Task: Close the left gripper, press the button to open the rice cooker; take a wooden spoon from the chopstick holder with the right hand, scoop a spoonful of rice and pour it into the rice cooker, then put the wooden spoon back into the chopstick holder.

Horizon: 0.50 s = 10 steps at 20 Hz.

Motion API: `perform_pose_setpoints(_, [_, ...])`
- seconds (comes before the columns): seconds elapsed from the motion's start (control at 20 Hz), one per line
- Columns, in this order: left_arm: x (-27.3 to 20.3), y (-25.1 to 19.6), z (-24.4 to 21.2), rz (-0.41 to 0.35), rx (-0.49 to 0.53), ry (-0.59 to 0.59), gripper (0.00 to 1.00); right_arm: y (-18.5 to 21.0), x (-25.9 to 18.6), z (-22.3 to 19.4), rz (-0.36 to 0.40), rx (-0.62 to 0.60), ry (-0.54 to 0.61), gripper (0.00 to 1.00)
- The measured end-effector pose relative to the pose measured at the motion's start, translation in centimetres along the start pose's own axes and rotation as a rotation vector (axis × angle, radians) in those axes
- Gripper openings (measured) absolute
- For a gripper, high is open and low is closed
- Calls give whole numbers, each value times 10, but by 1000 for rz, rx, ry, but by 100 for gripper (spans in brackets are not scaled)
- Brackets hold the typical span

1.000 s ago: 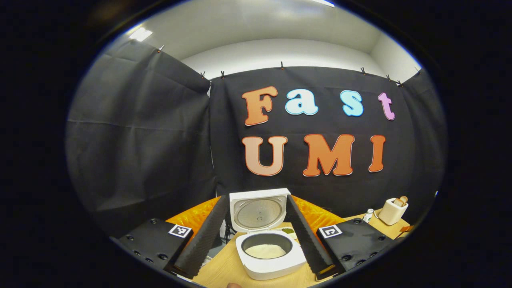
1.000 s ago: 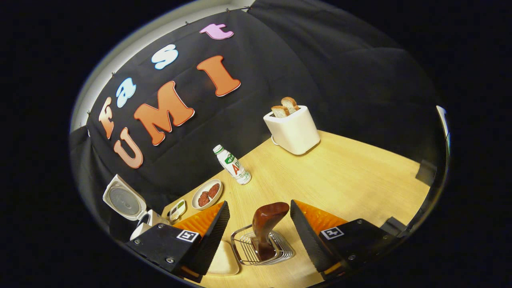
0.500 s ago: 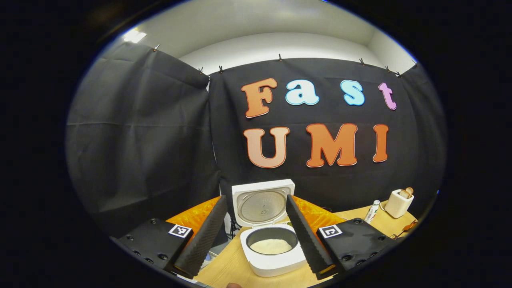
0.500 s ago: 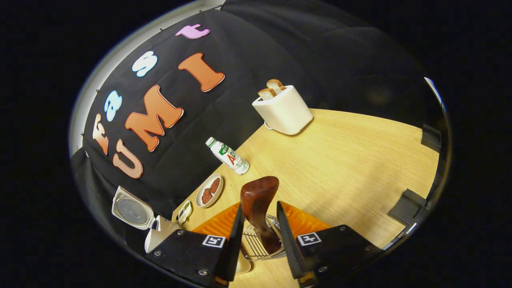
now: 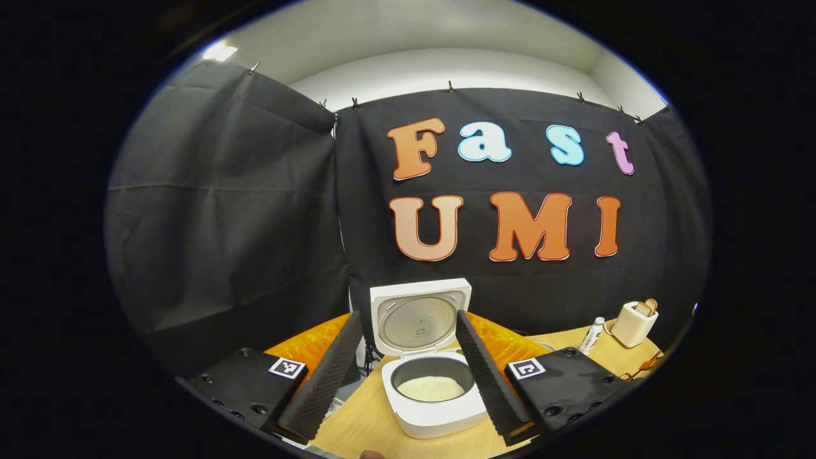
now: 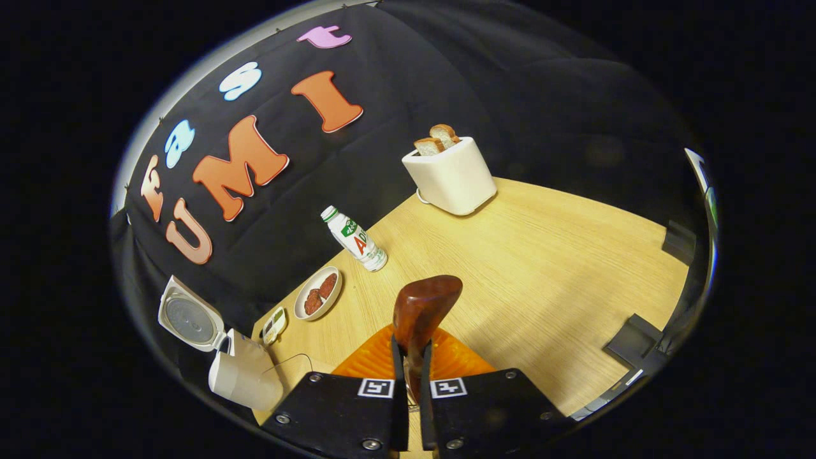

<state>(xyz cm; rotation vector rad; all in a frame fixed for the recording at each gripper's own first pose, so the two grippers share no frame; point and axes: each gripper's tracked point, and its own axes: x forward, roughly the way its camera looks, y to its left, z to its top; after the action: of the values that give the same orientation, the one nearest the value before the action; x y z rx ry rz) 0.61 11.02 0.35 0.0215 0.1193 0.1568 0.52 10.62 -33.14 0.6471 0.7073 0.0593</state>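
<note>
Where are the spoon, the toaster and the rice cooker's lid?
spoon [image 6: 424,306]: right gripper view, on its broad end above the fingers.
toaster [image 6: 454,180]: right gripper view, on its front wall.
lid [image 5: 419,315]: left gripper view, on its round inner plate.

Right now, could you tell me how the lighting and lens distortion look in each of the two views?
Left gripper view: a bright ceiling light glares at upper left and the wall curves with fisheye bend; the rice cooker is evenly lit. Right gripper view: the scene is tilted, the table is warmly lit, and the toaster casts a soft shadow.
</note>
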Motion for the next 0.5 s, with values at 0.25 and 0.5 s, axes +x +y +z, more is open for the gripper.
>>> perform_pose_setpoints(0.25, [-2,7,1,1,-5,-5,100,14,-16,22,-4,-20,-33,2])
perform_pose_setpoints(0.5, [-4,10,0,-12,-6,-13,100,34,-40,53,-22,-137,-108,2])
